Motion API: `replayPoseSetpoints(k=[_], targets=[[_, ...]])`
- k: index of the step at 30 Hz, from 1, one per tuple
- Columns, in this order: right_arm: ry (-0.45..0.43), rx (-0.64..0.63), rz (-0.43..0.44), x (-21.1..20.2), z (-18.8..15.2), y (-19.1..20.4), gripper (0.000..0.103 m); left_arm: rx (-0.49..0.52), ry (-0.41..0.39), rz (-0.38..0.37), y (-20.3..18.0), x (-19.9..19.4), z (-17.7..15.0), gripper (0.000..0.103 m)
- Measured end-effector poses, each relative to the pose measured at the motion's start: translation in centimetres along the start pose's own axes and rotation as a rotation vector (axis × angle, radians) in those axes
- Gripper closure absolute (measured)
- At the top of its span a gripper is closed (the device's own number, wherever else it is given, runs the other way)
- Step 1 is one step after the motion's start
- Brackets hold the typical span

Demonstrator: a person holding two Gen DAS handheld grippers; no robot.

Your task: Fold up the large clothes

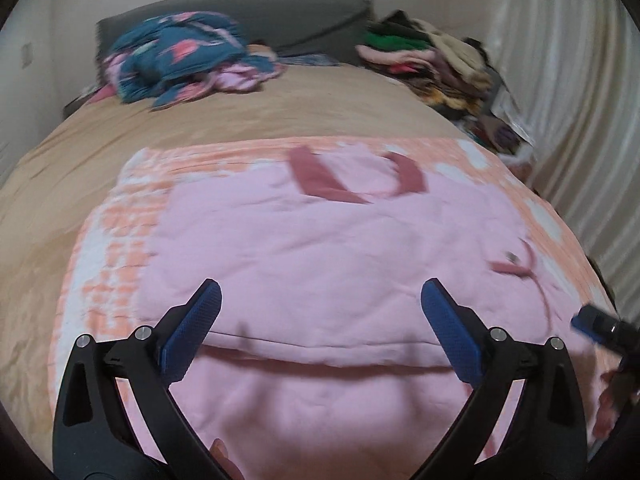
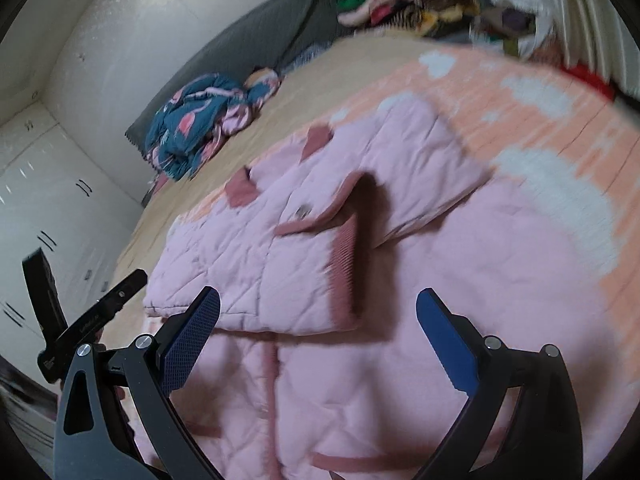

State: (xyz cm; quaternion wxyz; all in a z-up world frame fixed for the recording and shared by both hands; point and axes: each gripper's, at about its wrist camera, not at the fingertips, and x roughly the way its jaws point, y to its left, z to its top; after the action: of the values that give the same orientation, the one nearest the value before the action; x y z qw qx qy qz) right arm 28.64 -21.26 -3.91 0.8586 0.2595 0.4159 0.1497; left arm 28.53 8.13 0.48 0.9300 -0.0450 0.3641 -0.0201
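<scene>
With both the left gripper (image 1: 320,308) and right gripper (image 2: 318,316) released, the puffy pink jacket (image 2: 280,240) may spring unfolded.

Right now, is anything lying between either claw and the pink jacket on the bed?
Nothing visible. The left claw and right claw both hang open directly over the jacket, with only air between. The clothes piles lie at the far end of the bed.
</scene>
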Motion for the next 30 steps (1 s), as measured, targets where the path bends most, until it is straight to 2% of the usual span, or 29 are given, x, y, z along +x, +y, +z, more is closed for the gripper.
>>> replayPoseSetpoints(k=[7, 8, 9, 10, 11, 12, 14, 17, 18, 21, 23, 25, 26, 30], targets=[[0.068, 0.101, 0.025, 5.0, -0.2, 0.1, 0.006, -0.123, 0.006, 0.006, 4.6, 0.5, 0.3, 0.010], [0.074, 0.121, 0.032, 5.5, -0.2, -0.2, 0.013, -0.133, 0.007, 0.008, 5.0, 0.5, 0.3, 0.010], [0.079, 0.126, 0.021, 5.9, -0.3, -0.3, 0.027, -0.146, 0.008, 0.010, 5.4, 0.5, 0.3, 0.010], [0.074, 0.124, 0.010, 6.0, -0.3, -0.3, 0.032, -0.159, 0.007, 0.010, 5.8, 0.6, 0.4, 0.010], [0.048, 0.103, -0.003, 5.9, -0.3, -0.1, 0.054, -0.169, 0.005, 0.007, 6.1, 0.7, 0.4, 0.010], [0.027, 0.082, 0.008, 5.6, -0.2, 0.1, 0.071, -0.183, 0.000, 0.004, 6.5, 0.7, 0.5, 0.010], [-0.049, -0.018, -0.001, 4.2, 0.5, 1.7, 0.082, -0.195, -0.007, 0.006, 7.0, 0.8, 0.5, 0.010], [-0.154, -0.199, -0.009, 2.1, 1.8, 4.9, 0.085, -0.219, -0.006, -0.003, 7.7, 1.0, 0.6, 0.010], [-0.200, -0.295, -0.017, 1.1, 2.6, 6.8, 0.085, -0.225, -0.004, -0.008, 7.8, 1.2, 0.6, 0.010], [-0.258, -0.419, -0.044, 0.2, 4.5, 9.4, 0.085, -0.218, 0.002, -0.014, 7.6, 1.5, 0.6, 0.010], [-0.282, -0.458, -0.056, 0.4, 5.8, 9.8, 0.085, -0.211, 0.006, -0.024, 7.3, 1.7, 0.6, 0.010], [-0.291, -0.504, -0.103, 0.9, 6.1, 9.5, 0.085, -0.205, 0.007, -0.022, 7.0, 1.8, 0.6, 0.010], [-0.274, -0.513, -0.133, 1.8, 6.4, 9.3, 0.085, -0.203, 0.007, -0.020, 7.0, 1.9, 0.6, 0.010], [-0.225, -0.486, -0.160, 3.2, 6.3, 7.2, 0.085, -0.186, 0.016, -0.017, 6.5, 2.2, 0.4, 0.010]])
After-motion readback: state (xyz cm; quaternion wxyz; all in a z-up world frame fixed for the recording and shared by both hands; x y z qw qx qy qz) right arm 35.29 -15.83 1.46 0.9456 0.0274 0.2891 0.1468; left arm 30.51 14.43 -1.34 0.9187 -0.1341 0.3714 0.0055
